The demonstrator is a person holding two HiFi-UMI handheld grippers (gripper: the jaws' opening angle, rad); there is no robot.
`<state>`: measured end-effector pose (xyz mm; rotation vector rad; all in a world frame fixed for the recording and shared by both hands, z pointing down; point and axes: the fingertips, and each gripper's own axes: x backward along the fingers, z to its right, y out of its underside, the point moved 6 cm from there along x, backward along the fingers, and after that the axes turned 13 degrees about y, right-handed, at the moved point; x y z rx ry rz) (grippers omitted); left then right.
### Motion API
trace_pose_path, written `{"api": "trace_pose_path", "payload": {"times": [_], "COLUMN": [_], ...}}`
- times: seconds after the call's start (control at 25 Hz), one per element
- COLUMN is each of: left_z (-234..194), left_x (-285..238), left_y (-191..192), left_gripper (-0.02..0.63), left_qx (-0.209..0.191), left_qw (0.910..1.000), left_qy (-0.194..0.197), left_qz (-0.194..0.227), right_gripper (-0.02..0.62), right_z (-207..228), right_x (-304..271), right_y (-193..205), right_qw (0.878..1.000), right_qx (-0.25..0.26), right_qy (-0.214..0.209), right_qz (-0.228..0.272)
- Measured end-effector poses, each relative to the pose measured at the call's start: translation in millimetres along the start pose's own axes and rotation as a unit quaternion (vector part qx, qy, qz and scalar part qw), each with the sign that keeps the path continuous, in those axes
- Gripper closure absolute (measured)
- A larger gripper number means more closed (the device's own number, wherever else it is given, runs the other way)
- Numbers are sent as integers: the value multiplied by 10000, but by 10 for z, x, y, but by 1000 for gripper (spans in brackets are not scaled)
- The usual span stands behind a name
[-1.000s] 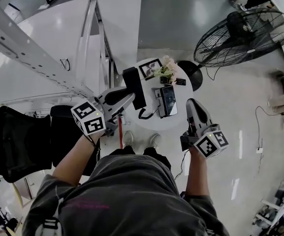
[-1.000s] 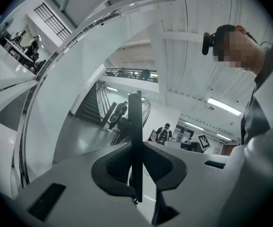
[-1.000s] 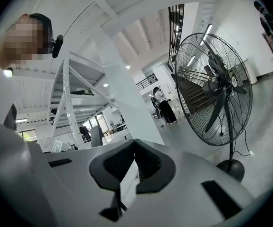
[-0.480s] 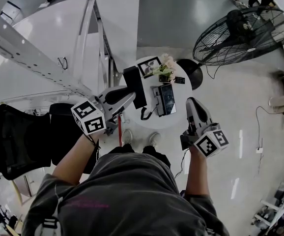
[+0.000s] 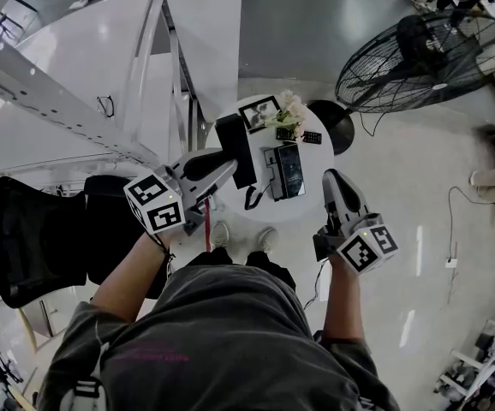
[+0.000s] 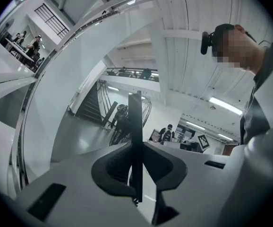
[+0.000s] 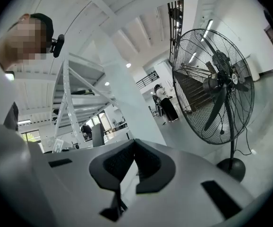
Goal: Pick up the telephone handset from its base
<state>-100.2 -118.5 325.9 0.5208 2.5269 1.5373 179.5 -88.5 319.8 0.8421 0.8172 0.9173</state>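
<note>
Crowding the base (image 5: 283,171) stand frame (image 5: 262,116), flowers (image 5: 290,118), perhaps a remote (image 5: 313,138).

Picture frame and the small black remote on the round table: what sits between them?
Pale flowers stand between the frame and the remote; the head view shows it.

Round surface (image 5: 309,205) ahead of the person; telephone base (image 5: 287,172) at its middle, picture frame (image 5: 262,115) at the far edge, flowers (image 5: 289,116) just right of the frame, remote (image 5: 313,137) right of those. Handset (image 5: 235,148) left of the base, between the left gripper's (image 5: 227,168) jaws. Right gripper (image 5: 336,193) beside the surface's right edge. Fan (image 5: 423,50) on the floor, behind and to the right
</note>
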Motion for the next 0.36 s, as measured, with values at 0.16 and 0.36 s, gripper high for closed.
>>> {"api": "trace_pose_path", "payload": {"times": [0.16,0.36], "left_z": [13,16], "left_x": [-32,-57], "left_y": [35,57], "left_gripper": [528,528], "left_qx": [12,49], "left_qw": [10000,10000], "left_qy": [6,-31], "left_qz": [-6,-34], "right_gripper": [575,575], "right_z": [30,64], "right_x": [5,1], "right_y": [12,28], "right_qw": [10000,10000], "right_qx": [-8,-15], "right_qy": [-13,-26], "right_qz": [-32,-59]}}
